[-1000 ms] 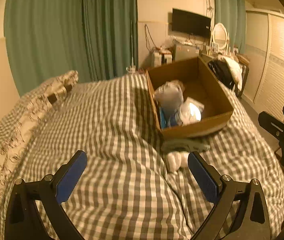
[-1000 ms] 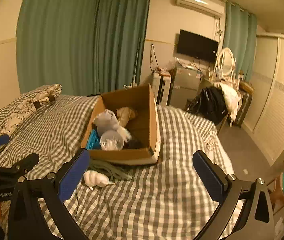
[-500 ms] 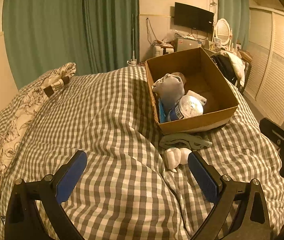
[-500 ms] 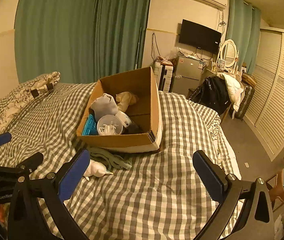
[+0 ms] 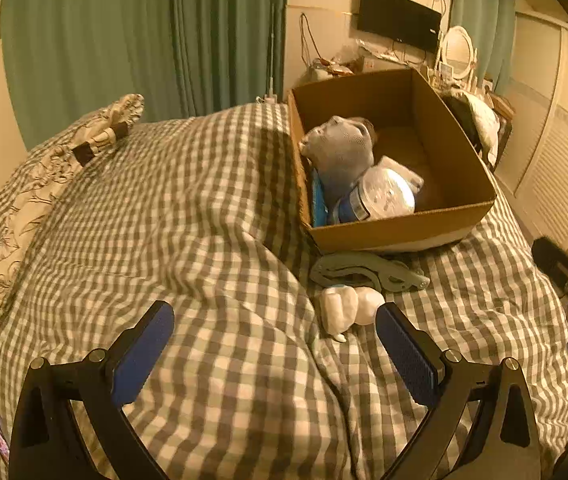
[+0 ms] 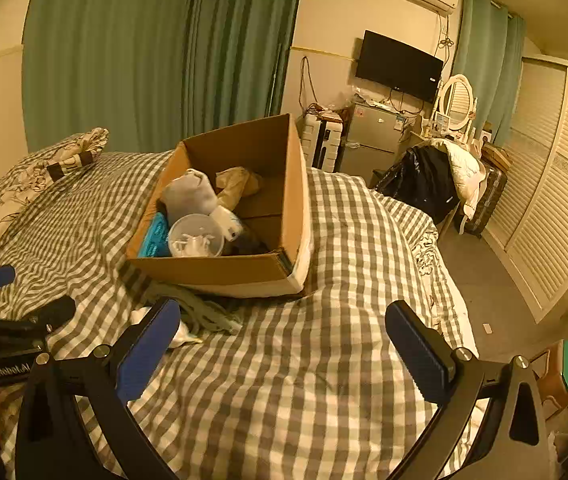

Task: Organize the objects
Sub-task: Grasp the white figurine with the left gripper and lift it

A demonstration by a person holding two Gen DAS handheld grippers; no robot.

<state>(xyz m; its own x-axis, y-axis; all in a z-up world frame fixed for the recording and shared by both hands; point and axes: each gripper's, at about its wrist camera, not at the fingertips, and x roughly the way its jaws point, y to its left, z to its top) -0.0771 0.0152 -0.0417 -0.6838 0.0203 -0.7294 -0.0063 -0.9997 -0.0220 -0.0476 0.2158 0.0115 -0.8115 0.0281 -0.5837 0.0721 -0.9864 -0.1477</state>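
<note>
Left wrist view: left gripper [image 5: 273,338] is spread wide, holding nothing. A white bundle [image 5: 350,311] and a grey-green clip [image 5: 368,271] lie on the bed [image 5: 187,216], just outside the box [image 5: 400,236], likely waiting to go in.

Right wrist view: right gripper [image 6: 284,340] is also wide apart and empty, aimed at the box [image 6: 219,274].

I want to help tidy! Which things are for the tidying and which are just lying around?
For the tidying:
brown cardboard box
white rolled socks
grey-green plastic clip
open left gripper
open right gripper

Just lying around:
floral pillow
black wall television
</note>
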